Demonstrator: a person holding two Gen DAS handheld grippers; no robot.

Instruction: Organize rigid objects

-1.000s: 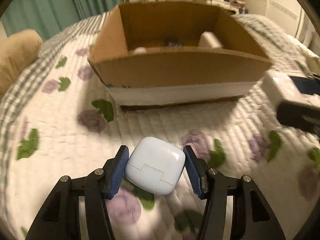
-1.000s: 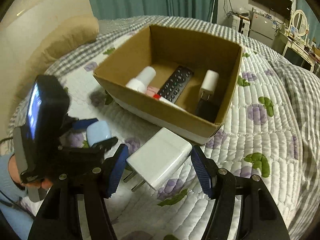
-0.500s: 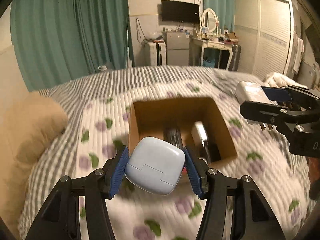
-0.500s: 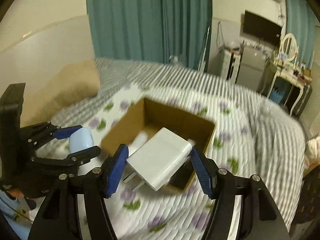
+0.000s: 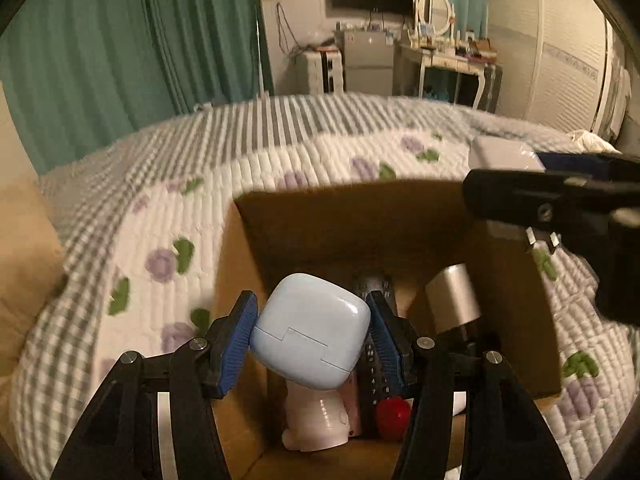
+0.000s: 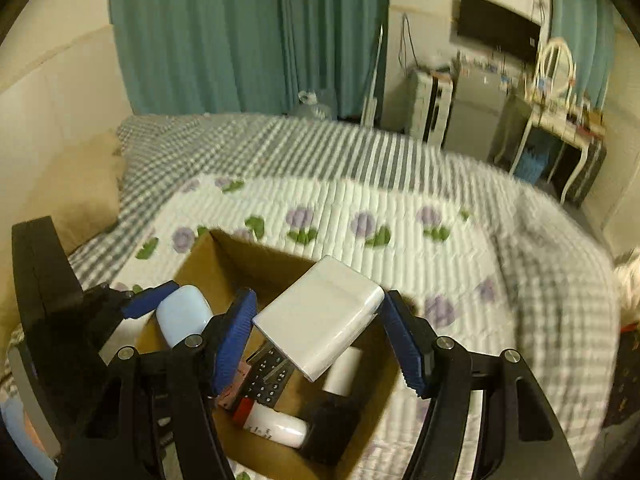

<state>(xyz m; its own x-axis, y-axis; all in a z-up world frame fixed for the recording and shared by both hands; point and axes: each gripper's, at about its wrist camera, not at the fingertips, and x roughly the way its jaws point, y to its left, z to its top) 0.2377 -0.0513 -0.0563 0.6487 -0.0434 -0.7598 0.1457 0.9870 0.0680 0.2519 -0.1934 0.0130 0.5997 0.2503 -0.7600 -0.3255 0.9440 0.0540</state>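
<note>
Blue-padded left hand-held gripper [image 5: 312, 340] clamped on a pale blue earbud case [image 5: 311, 331], held above the open cardboard box [image 5: 360, 216]. Right hand-held gripper [image 6: 320, 340] clamped on a white power adapter [image 6: 320, 320], also over the box, prongs pointing down. Inside the box: black remote control [image 6: 268, 380], white bottle with red cap [image 6: 272, 424], white charger [image 6: 340, 372], pink-white figure [image 5: 320, 420]. Box sits on the floral quilted bed [image 6: 400, 208]. Teal curtains [image 6: 248, 32] beyond.
</note>
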